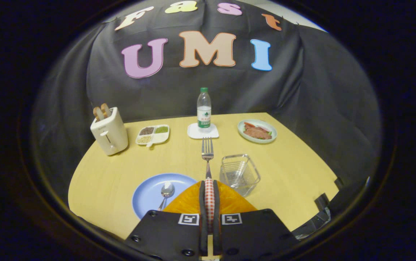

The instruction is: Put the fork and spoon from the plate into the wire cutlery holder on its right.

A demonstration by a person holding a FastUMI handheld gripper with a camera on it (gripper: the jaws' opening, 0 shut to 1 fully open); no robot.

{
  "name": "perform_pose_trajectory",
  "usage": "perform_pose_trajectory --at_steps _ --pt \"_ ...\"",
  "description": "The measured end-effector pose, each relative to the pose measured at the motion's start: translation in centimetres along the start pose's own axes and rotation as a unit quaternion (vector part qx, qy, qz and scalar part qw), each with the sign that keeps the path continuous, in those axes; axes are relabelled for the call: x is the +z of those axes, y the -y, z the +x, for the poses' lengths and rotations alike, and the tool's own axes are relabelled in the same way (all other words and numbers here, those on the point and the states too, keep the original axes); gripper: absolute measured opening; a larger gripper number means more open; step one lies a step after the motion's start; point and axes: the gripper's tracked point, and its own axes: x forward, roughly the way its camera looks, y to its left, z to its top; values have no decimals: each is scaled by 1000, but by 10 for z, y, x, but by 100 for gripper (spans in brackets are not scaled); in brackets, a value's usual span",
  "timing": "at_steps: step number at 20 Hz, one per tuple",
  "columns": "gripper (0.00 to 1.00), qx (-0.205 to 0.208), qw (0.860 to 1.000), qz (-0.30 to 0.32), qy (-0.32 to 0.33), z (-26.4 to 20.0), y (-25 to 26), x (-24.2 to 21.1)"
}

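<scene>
Looking out along my jaws (210, 188), I have them clamped together on the handle of the fork (208, 154), which sticks straight out ahead of me with its tines pointing to the far side of the bench (102, 181). The fork is lifted clear of the blue plate (149, 194), which lies low on my left. The spoon (165, 194) waits on that plate, bowl toward the far side, handle running back toward me. The wire cutlery holder (239, 174) stands just right of the plate, near and slightly right of my tips, and looks empty as far as I can tell.

The fork is metal, stiff and light, and its smooth handle could pivot or slide in my grip, so I judge a hold well back on the handle, as I have it, leaves the tines free to tip down into the holder. The holder looks light and could tip if the fork knocks its rim. The spoon I would take by its handle too, since it lies flat and the bowl would slip out.

Farther off stand a toaster (109, 133) on the left, a divided dish (153, 135), a water bottle (204, 108) on a coaster (203, 132), and a plate of food (257, 131) on the right.
</scene>
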Motion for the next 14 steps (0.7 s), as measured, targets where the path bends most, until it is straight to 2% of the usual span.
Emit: perform_pose_trajectory --at_steps 4,7,11,14 --pt "8 -14 999 -46 -25 4 38 17" --pt "8 9 993 -63 -99 10 50 5" --pt "8 26 975 -76 -205 18 67 -17" --pt "8 49 954 -77 -284 23 65 -36"
